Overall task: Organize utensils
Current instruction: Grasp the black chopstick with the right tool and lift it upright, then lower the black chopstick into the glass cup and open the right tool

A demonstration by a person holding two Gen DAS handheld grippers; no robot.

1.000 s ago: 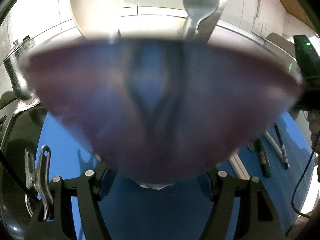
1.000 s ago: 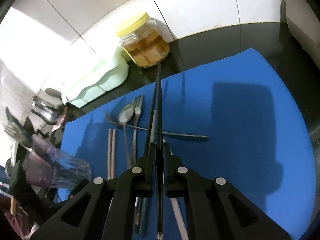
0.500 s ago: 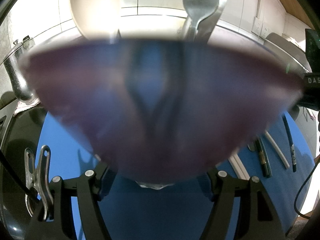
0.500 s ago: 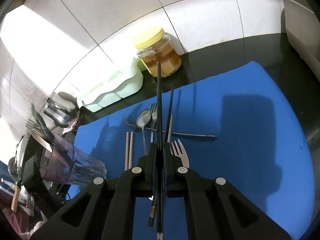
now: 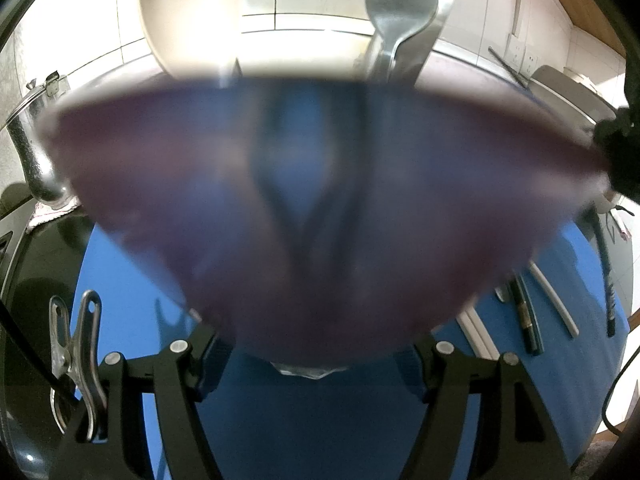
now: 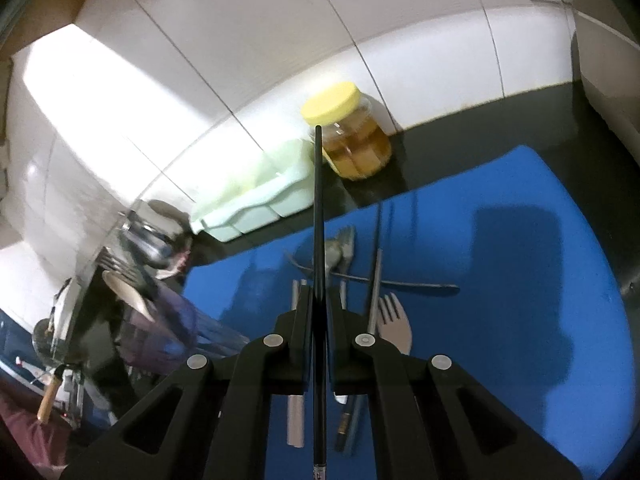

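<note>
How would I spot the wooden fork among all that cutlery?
Find the blue mat on the dark counter, then the cluster of utensils lying near its middle. The wooden fork lies at the near right of that cluster, tines pointing away; it alone is pale tan and broad, while its neighbours are slim metal pieces and chopsticks.

Both tools are matte black plastic. The left gripper (image 5: 316, 364) has two angular finger arms with triangular cut-outs, each studded with round silver screw heads, and blue pads line the inner faces of its fingers (image 5: 212, 360). A thin black cable runs along its near left edge. The right gripper (image 6: 318, 320) is built alike: black arms, triangular openings, four silver screws across the linkage.
</note>
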